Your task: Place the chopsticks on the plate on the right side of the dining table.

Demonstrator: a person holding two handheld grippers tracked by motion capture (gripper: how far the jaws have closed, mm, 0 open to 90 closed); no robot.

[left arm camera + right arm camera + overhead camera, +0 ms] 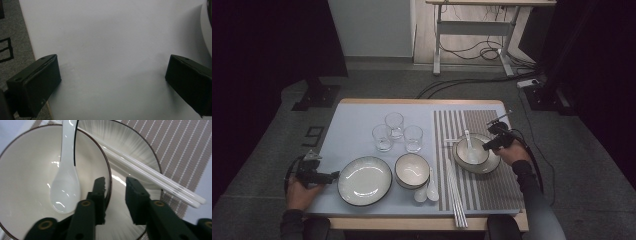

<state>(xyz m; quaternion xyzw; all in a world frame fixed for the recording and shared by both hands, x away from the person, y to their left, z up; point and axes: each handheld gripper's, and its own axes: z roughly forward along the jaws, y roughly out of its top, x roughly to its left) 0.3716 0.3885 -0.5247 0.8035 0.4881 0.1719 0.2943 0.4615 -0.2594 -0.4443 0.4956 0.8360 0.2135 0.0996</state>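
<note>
R gripper [115, 192] is held over the bowl [30, 170], jaws narrow w/ a gap, one each side of the bowl's rim; no squeeze is seen. Bowl, w/ spoon [65, 185] inside, sits on a plate [140, 147] on the striped mat [185, 145]. L gripper [112, 82] jaws are kept wide over bare table [112, 37].

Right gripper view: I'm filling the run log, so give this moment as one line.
right tongs: open, straddling bowl rim | spoon: in bowl | bowl: on plate | left tongs: open, over bare table
</note>
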